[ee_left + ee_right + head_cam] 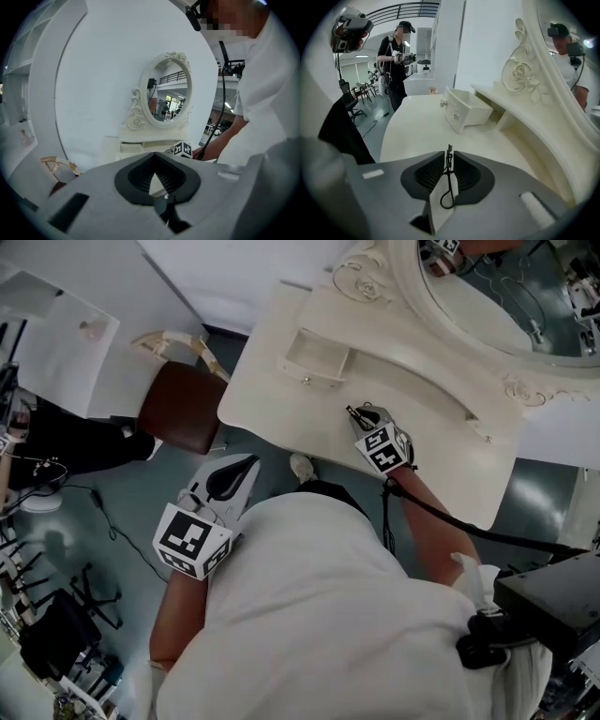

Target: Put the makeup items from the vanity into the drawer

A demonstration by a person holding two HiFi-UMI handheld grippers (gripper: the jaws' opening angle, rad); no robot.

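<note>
My right gripper [362, 414] hovers over the cream vanity top [281, 404], shut on a thin black makeup tool [352, 412] with a wire loop. In the right gripper view the tool [449, 154] sticks up from between the closed jaws of that gripper [449, 161]. The small open drawer [317, 358] lies to the far left of it, also seen ahead [465, 110] in the right gripper view. My left gripper [246, 468] hangs off the vanity's near edge over the floor, shut with nothing in it [157, 180].
An oval mirror [506, 296] with carved trim stands at the vanity's back. A brown chair seat [183, 407] sits left of the vanity. A person [397, 51] stands in the background beside a white desk. Cables and stands lie on the floor at left.
</note>
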